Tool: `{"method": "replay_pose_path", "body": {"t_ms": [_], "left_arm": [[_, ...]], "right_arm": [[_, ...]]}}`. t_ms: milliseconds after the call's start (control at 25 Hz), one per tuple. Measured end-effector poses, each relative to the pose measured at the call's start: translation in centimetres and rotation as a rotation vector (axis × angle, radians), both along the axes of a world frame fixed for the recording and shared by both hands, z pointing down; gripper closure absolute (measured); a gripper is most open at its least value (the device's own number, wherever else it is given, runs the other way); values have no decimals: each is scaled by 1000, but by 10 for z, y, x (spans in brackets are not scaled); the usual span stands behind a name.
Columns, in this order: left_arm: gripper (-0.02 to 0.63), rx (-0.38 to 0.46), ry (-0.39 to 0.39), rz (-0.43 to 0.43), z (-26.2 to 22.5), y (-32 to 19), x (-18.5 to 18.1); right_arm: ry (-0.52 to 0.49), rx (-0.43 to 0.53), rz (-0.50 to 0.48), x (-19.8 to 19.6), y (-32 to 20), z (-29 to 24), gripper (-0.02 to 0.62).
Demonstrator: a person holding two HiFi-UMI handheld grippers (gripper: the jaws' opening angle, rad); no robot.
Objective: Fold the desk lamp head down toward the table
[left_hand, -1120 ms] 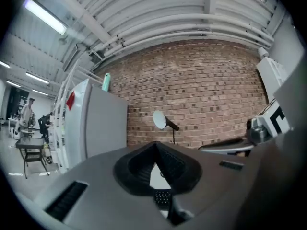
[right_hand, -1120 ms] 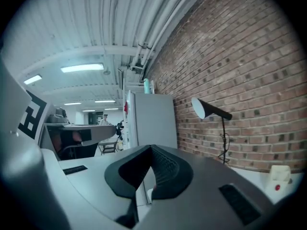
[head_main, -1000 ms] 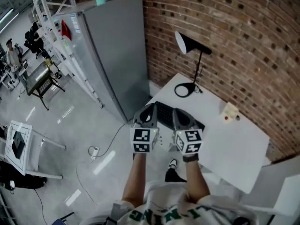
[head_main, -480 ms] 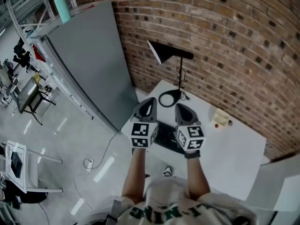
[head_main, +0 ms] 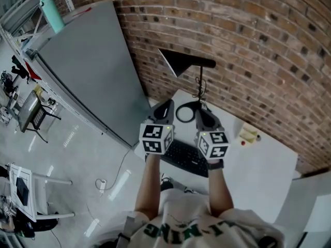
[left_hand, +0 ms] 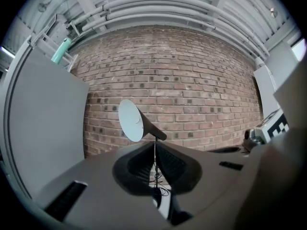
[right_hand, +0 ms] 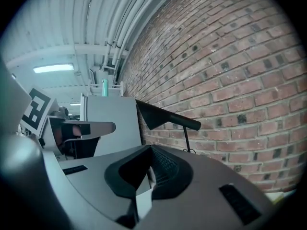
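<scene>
A black desk lamp stands at the white table's [head_main: 258, 164] far corner by the brick wall. Its cone head [head_main: 178, 62] is raised and lies level on a thin upright stem [head_main: 199, 84] above a ring base [head_main: 186, 111]. My left gripper [head_main: 165, 105] is shut and empty, just left of the base. Just right of the base, my right gripper [head_main: 200, 113] is also shut on nothing. In the left gripper view the lamp head [left_hand: 132, 121] shows its pale inside above the left gripper [left_hand: 155, 147]. In the right gripper view the lamp head [right_hand: 156, 115] is ahead, beyond the right gripper [right_hand: 151, 150].
A black keyboard [head_main: 183, 158] lies on the table under my wrists. A small pale object [head_main: 249, 135] sits on the table to the right. A tall grey cabinet [head_main: 88, 71] stands left of the table, and the brick wall [head_main: 248, 45] runs close behind the lamp.
Both grippers have moved forward over the keyboard toward the lamp base, staying shut. The lamp now looks nearer; it has not moved or changed pose.
</scene>
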State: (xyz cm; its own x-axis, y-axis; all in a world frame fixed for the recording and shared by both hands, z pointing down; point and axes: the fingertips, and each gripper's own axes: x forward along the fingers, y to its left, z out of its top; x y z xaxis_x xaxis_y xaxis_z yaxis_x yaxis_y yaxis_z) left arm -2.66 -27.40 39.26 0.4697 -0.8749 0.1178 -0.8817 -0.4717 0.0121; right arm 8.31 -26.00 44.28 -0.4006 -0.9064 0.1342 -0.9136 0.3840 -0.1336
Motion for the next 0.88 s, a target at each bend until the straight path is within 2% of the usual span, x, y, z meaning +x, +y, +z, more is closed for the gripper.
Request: {"method": "replay_pose_path", "body": {"t_ms": [80,200,440,680,880], "left_arm": [[603,-11,9,40,-3,-17,1],[558,-20,5,94,-10,-41,1],[509,-33,-2,183,-22,-79,-1],[426,-54,2,267,-32,-101,-4],[375,-106,-42,331,-35,-111,3]], "right_arm": [[-2,-6,9,-1,-14,0,601],[-12,1,27,-2,-35,-6,601],[-33,3,62,0,-67,-5,601],[-36,-15,59,-4,-83,1,601],[-46,-22,48,-5,-93,4,601]]}}
